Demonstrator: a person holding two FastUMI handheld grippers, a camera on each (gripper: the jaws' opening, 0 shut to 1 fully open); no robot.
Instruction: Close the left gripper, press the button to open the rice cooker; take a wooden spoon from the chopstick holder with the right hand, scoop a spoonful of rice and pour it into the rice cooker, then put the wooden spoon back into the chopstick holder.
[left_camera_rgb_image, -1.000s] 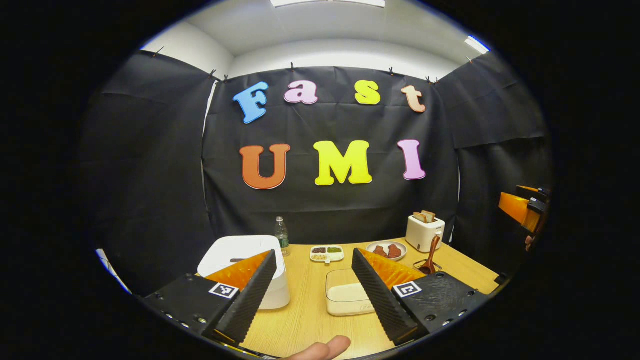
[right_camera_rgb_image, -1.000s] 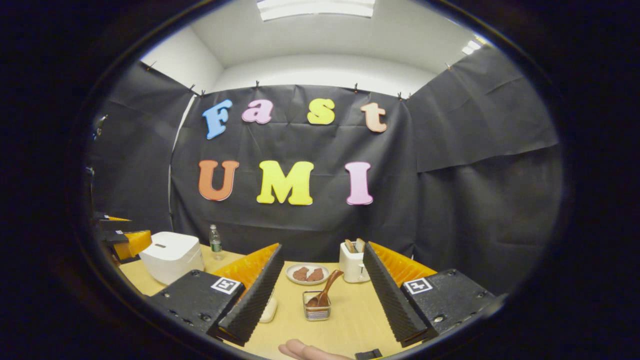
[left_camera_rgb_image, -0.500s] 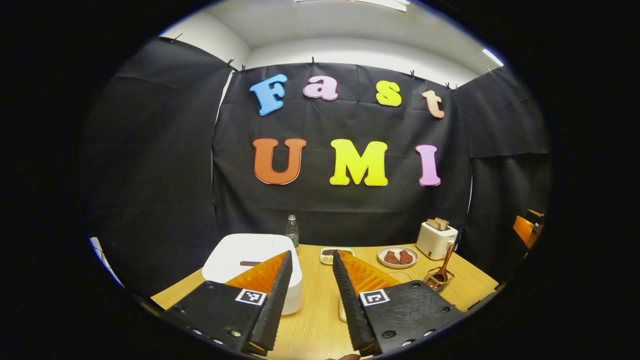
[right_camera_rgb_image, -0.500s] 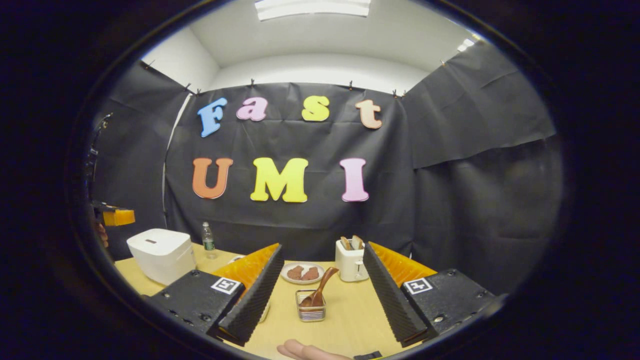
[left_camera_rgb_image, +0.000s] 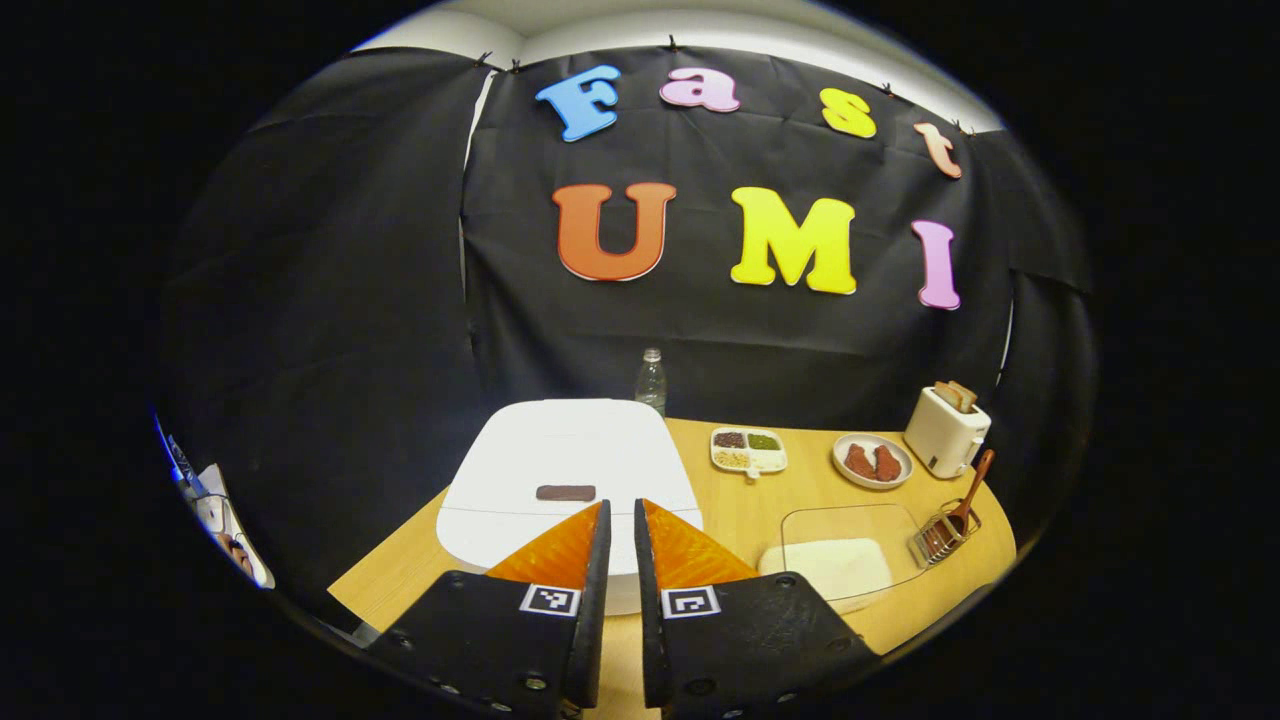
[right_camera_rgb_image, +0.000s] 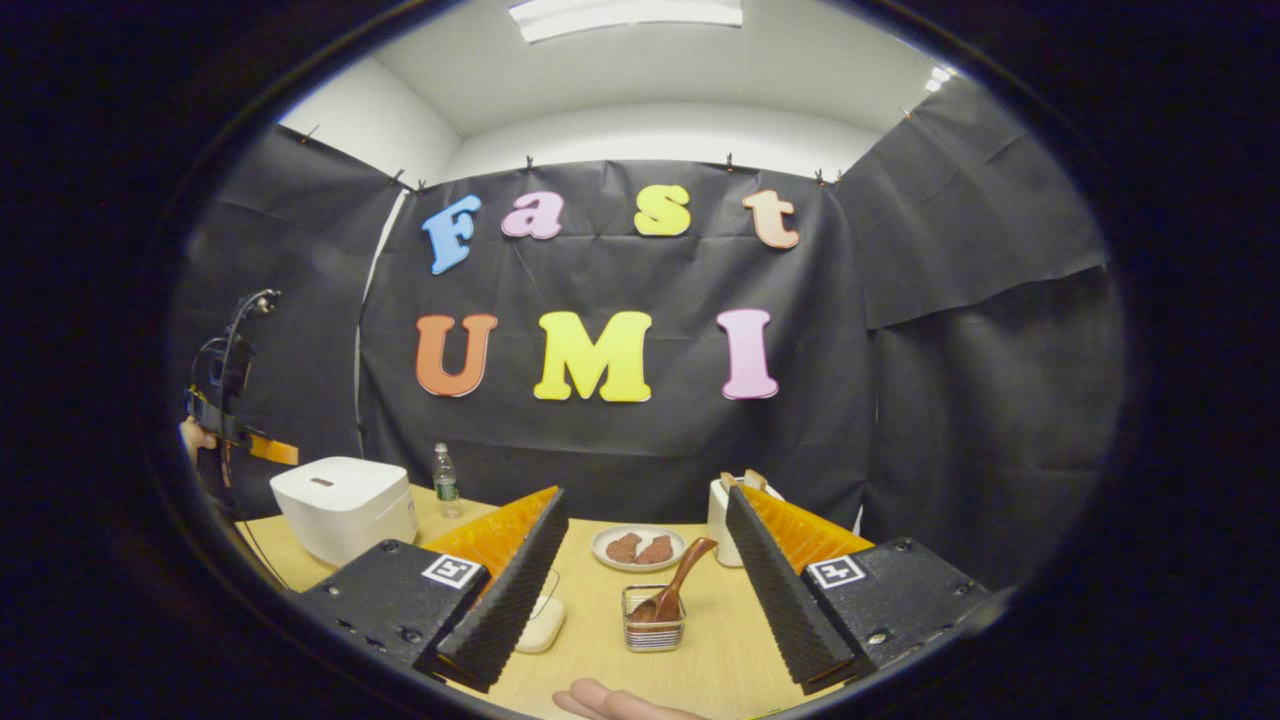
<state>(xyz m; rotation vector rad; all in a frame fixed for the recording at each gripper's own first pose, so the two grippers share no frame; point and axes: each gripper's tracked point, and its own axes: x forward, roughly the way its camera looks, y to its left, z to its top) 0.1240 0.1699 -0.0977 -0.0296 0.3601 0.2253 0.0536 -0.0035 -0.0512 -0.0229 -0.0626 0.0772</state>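
The white rice cooker (left_camera_rgb_image: 570, 460) stands closed at the table's left, its dark button (left_camera_rgb_image: 565, 492) just beyond my left gripper (left_camera_rgb_image: 620, 515). That gripper hangs above the lid, shut with nothing held and only a thin slit between its fingers. In the right gripper view the rice cooker (right_camera_rgb_image: 340, 505) sits far left, with the left gripper (right_camera_rgb_image: 250, 445) and a hand above it. My right gripper (right_camera_rgb_image: 645, 497) is open and empty. Straight ahead of it the wire chopstick holder (right_camera_rgb_image: 653, 630) holds the wooden spoon (right_camera_rgb_image: 680, 585). The rice box (left_camera_rgb_image: 840, 560) lies beside the chopstick holder (left_camera_rgb_image: 940, 535).
Along the back stand a water bottle (left_camera_rgb_image: 650, 380), a divided dish (left_camera_rgb_image: 748, 450), a plate of brown pieces (left_camera_rgb_image: 872, 460) and a toaster with bread (left_camera_rgb_image: 945, 430). A fingertip (right_camera_rgb_image: 610, 700) shows at the bottom of the right gripper view. Black cloth walls the wooden table (left_camera_rgb_image: 740, 510).
My left gripper has gone from wide open to shut while moving forward and left over the rice cooker's lid. The right gripper stays open and has barely shifted.
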